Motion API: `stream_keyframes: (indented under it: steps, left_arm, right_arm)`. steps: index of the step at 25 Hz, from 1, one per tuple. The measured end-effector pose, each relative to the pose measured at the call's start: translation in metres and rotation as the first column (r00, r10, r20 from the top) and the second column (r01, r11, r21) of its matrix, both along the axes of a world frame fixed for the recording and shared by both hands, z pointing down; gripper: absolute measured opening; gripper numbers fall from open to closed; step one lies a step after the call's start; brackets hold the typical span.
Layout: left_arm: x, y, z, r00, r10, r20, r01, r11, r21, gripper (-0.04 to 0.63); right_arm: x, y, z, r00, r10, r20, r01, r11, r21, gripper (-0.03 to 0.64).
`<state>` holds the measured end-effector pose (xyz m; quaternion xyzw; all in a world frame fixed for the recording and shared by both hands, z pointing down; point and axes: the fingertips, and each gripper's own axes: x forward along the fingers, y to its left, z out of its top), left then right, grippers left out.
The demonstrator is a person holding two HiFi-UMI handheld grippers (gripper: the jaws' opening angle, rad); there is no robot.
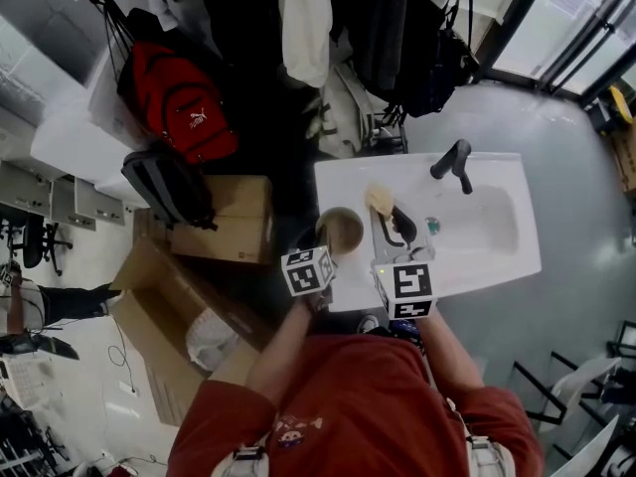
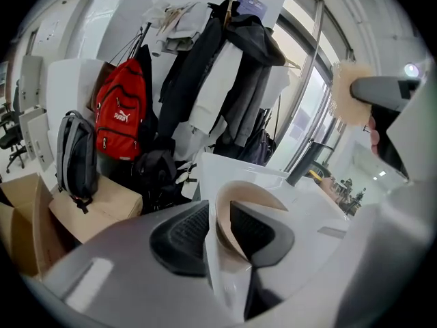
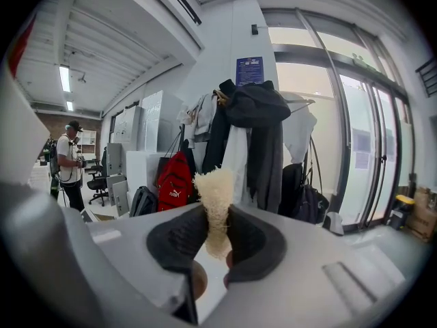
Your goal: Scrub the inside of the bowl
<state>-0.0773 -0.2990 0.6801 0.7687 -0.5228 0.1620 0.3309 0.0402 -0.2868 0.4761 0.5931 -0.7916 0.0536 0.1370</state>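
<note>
A tan bowl [image 1: 343,229] stands on the left part of the white sink top [image 1: 348,182]. My left gripper [image 1: 320,249] straddles the bowl's near rim: in the left gripper view one pad is inside the bowl [image 2: 249,191] and the other outside, with a thin gap beside the outer pad, so the left gripper [image 2: 220,214] is open around the rim. My right gripper [image 1: 391,219] hovers just right of the bowl, shut on a pale yellow fibrous sponge [image 1: 379,199]. The sponge [image 3: 215,190] sticks up out of the right gripper [image 3: 217,234].
A black faucet [image 1: 452,162] stands over the sink basin [image 1: 492,222], with a small greenish item [image 1: 431,225] near it. Left of the sink are cardboard boxes [image 1: 234,222], a red backpack [image 1: 179,102] and a grey backpack [image 1: 169,185]. Coats [image 1: 303,18] hang behind. A person [image 3: 68,166] stands far off.
</note>
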Motion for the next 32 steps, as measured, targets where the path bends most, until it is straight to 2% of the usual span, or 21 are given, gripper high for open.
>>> stream_keyframes:
  steps: [9,15,20,26,32]
  left_arm:
    - [-0.001,-0.004,-0.013,1.0,0.011,0.006,-0.011,0.999,0.048,0.186]
    - [0.0,-0.006,-0.036,0.997,0.036,0.065,-0.045,0.989,0.143,0.216]
    - [0.0,-0.009,-0.067,0.995,0.016,0.095,-0.037,0.973,0.226,0.219]
    - [0.002,-0.003,-0.113,0.986,-0.001,0.167,-0.06,0.931,0.36,0.219]
    - [0.01,0.001,-0.169,0.984,-0.028,0.176,-0.065,0.863,0.501,0.219]
  right_arm:
    - [0.004,-0.001,-0.002,1.0,0.009,0.027,-0.009,1.0,-0.006,0.075]
    - [0.011,0.001,-0.002,0.999,0.011,0.038,-0.012,1.0,0.006,0.075]
    - [0.015,0.001,-0.01,0.998,0.017,0.063,-0.018,1.0,0.024,0.075]
    - [0.026,0.007,-0.022,0.994,0.034,0.101,-0.04,0.997,0.059,0.075]
    - [0.035,0.011,-0.04,0.987,0.032,0.159,-0.045,0.996,0.079,0.075]
